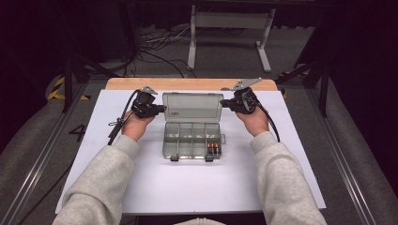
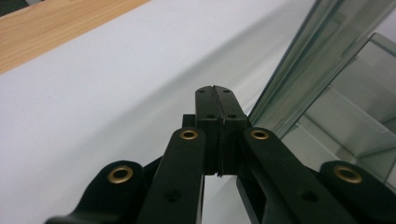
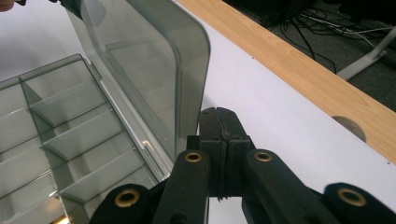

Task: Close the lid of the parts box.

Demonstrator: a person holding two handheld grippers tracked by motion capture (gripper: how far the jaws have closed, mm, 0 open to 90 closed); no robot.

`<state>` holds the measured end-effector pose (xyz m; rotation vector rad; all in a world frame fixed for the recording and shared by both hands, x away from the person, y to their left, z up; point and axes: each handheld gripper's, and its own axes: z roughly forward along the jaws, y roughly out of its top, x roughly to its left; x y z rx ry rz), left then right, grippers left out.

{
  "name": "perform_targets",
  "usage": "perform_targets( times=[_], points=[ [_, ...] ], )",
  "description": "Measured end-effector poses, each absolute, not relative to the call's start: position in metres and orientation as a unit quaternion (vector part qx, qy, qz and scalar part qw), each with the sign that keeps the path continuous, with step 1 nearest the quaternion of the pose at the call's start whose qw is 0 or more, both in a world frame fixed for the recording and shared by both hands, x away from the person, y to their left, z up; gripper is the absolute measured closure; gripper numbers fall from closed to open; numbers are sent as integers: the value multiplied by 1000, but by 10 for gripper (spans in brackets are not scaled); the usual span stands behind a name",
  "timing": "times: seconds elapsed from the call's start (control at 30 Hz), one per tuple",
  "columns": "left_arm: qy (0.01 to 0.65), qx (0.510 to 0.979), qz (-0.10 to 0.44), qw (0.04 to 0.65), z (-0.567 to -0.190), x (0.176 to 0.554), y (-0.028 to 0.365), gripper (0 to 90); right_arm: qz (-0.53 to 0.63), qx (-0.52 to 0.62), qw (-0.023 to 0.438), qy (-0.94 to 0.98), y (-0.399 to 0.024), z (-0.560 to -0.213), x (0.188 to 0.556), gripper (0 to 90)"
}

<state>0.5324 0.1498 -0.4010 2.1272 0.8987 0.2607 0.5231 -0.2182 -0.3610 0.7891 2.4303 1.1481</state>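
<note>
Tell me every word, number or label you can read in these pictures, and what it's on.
"4": a dark numeral on the grey floor, left of the table.
A small dark label on the open lid of the clear compartment box: too small to read.
Batteries in the box's right compartment: any print is too small to read.

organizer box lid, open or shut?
Open. The lid stands raised behind the compartment tray, exposing the dividers and the batteries in the right-hand compartment. Both gripper views show it tilted up off the base.

Batteries [image 1: 213,149] in box's right compartment too small to count, perhaps three; lid label [image 1: 175,113] unreadable.
</note>
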Motion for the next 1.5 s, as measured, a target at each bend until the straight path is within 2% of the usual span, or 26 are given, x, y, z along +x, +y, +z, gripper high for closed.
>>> perform_targets(
  times=[0.83, 1.5],
  points=[
    [304, 840, 95, 440, -378, 506, 158, 894, 418, 220, 169, 865, -221, -336, 485, 900],
    [249, 862, 54, 438, -365, 473, 156, 893, 392, 172, 120, 896, -208, -332, 450, 900]
  ],
)
